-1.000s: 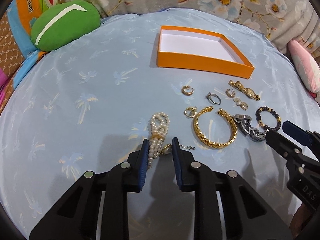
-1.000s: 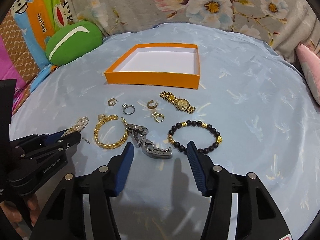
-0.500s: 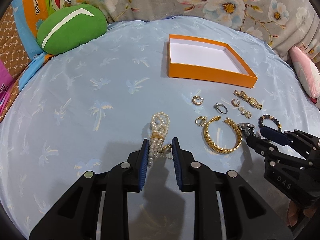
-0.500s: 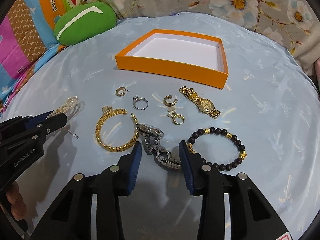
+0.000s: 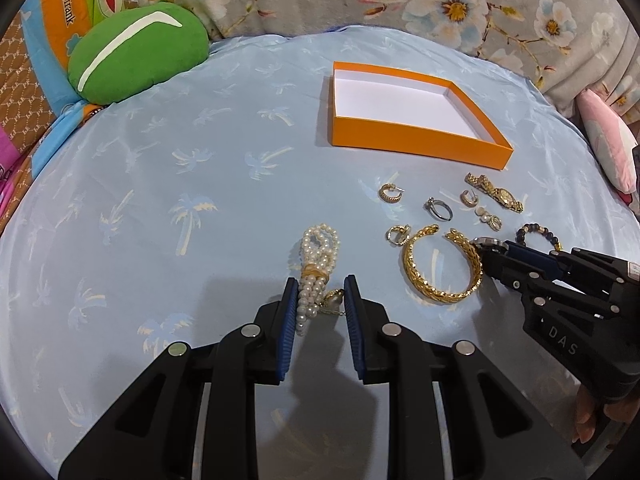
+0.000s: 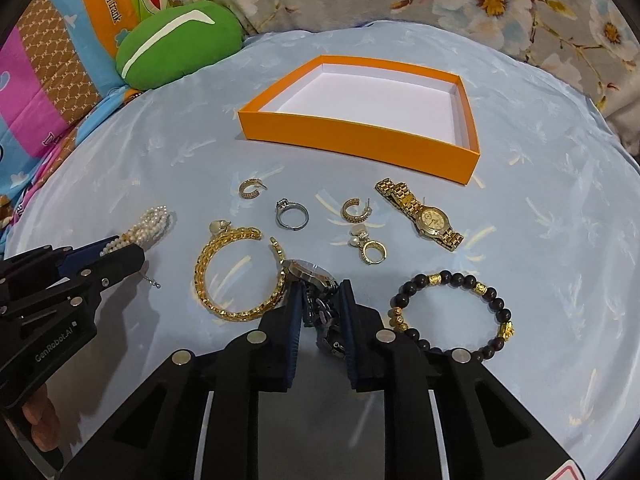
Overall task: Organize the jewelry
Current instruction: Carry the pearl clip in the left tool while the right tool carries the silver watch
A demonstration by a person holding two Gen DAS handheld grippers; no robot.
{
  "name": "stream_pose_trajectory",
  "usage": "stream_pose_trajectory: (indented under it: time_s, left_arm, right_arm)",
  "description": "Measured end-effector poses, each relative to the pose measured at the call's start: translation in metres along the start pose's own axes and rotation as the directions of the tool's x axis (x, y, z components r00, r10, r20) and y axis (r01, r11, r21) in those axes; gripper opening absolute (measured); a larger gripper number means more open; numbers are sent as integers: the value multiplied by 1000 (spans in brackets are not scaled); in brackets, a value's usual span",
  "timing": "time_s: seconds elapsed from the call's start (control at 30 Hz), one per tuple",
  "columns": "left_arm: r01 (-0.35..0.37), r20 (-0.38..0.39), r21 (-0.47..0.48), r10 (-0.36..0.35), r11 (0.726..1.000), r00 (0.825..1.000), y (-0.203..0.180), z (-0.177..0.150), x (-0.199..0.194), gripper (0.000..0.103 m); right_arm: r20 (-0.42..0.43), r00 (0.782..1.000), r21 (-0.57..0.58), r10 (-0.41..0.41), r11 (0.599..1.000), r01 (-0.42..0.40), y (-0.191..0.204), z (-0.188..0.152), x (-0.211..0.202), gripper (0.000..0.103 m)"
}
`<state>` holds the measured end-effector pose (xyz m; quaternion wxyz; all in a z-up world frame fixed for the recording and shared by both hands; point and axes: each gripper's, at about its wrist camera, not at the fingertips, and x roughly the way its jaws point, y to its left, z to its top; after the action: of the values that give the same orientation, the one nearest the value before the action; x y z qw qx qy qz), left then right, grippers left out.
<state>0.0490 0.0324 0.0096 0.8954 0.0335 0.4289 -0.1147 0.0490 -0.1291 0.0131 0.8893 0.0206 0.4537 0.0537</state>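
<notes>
Writing: "GenRobot.AI" is printed in pale letters on the black body of the left gripper; "DAS" shows on the black body of the right gripper; "Daul frank" runs down an orange band of the cartoon-print fabric beyond the far left edge of the cloth.
Container: the shallow orange cardboard box with a white inside sits toward the far edge of the pale blue palm-print cloth; only its white floor shows within.
Left gripper: its blue-padded fingers stand a little apart on either side of the near end of the white pearl strand bracelet with a gold band, which lies on the cloth; the left pad is against the pearls, while a gap remains at the right pad.
Right gripper: its blue-padded fingers are drawn close on the dark silver metal link watch, pinching the band between them; the watch is on the cloth.
Loose pieces: the gold braided open bangle lies just left of the watch, touching its case; the black bead bracelet with gold beads lies just right.
Middle row: a silver ring, gold hoop earrings and a gold link wristwatch lie between these and the box.
Far left: a green plush cushion with a white stripe rests at the cloth's corner.
</notes>
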Motion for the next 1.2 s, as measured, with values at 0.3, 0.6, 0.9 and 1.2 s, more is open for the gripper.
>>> stream_pose_trajectory:
  time_s: [0.3,0.6,0.9,1.2]
  left_arm:
    - [12,8,18,-12,1000,1000,-8,-1,-5,22]
    - [22,35,41,-24,999,999,-20,4,-18,22]
    - [22,91,72,-28,997,995,-26,33,-31,22]
    - [-3,182,133,-21,991,983,-39,102,-16,22]
  right_arm:
    - [43,999,76,-10,997,6,-11,-5,-15,11]
    - [119,992,131,-41,991,26,-27,-2,-49,11]
    - [176,981,131,-78,990,56,-47,27,-62,11]
    - [213,972,127,-102,989,76,-71,90,-40,11]
